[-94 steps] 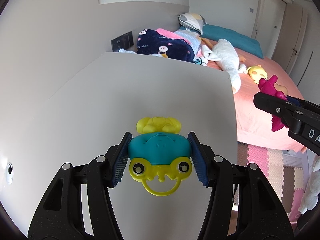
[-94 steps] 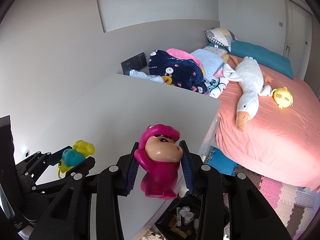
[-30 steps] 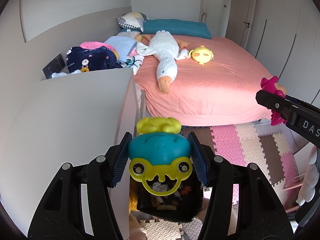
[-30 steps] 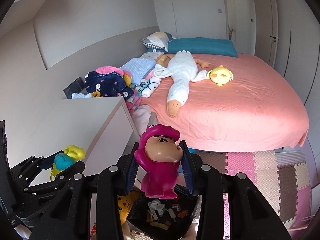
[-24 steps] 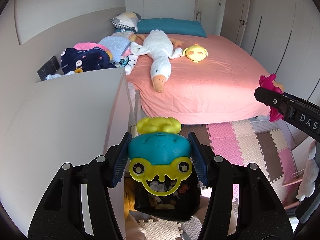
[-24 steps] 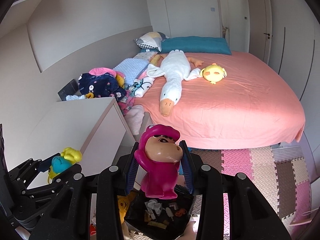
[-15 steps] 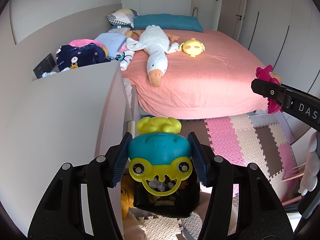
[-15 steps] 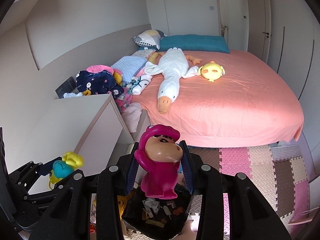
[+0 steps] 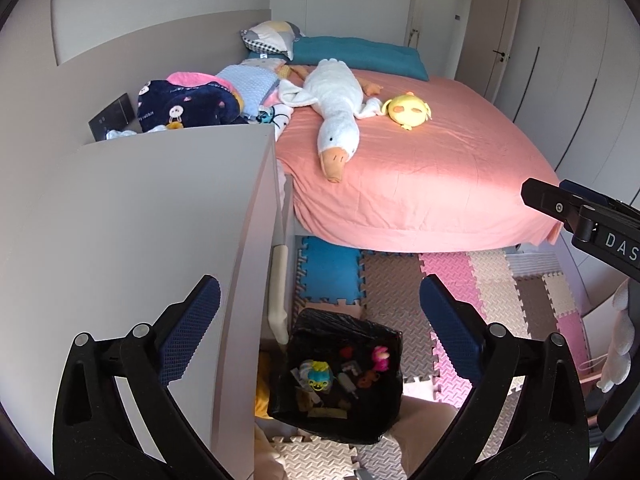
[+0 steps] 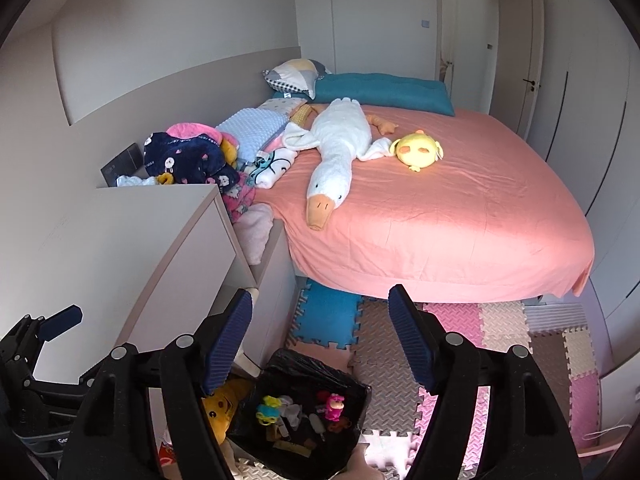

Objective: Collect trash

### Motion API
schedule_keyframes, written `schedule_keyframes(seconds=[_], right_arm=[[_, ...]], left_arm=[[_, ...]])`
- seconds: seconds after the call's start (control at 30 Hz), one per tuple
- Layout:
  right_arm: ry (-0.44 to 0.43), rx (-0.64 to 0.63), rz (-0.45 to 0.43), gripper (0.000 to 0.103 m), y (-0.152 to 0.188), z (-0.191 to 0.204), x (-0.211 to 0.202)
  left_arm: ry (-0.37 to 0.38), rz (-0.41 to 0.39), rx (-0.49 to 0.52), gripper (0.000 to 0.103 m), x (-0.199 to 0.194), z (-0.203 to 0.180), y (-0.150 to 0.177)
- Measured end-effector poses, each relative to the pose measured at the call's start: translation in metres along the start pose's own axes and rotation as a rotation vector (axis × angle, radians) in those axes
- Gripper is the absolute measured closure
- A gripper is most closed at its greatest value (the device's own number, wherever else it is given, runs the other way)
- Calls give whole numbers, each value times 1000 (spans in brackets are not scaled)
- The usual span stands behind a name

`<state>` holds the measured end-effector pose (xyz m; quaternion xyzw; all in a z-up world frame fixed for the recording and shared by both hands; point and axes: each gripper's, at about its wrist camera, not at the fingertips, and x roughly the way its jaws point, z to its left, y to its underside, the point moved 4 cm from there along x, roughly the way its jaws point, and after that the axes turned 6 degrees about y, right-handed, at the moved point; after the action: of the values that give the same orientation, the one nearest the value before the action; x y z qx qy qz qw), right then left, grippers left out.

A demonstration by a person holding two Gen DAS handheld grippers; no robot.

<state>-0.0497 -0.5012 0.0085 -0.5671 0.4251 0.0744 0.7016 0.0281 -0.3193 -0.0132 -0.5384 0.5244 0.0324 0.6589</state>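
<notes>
Both toys have left the fingers since a moment ago: the left gripper [image 9: 320,320] and right gripper [image 10: 320,334] are opening, nothing between them. The teal and yellow toy [image 9: 320,376] and the pink figure [image 9: 380,358] now lie in the black trash bin [image 9: 384,420] on the floor mat beside the desk [image 9: 140,220], one of each among other small scraps. On the pink bed [image 9: 440,168] I count two plush toys, one white goose [image 9: 336,100] and one yellow duck [image 9: 408,110]
</notes>
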Motion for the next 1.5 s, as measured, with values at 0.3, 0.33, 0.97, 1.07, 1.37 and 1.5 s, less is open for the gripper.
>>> schedule_keyframes(seconds=[0.3,0.33,0.97,1.07,1.37,1.5], right_arm=[[-5,-7,3,32,1,1,-2],[-6,-7,2,32,1,1,-2],[-6,-9,1,32,1,2,-3],[-5,-7,1,32,1,2,-3],[-3,-4,4,32,1,3,-4],[-3,-2,3,32,1,2,-4]], left_arm=[[-21,-1,-11,7,0,4,2],[-25,-5,-11,7,-1,4,2],[-14,-31,15,7,-9,-1,1],[-11,-33,20,7,-9,-2,0],[1,-48,39,7,-13,-7,0],[-11,-43,38,7,-12,-5,0]])
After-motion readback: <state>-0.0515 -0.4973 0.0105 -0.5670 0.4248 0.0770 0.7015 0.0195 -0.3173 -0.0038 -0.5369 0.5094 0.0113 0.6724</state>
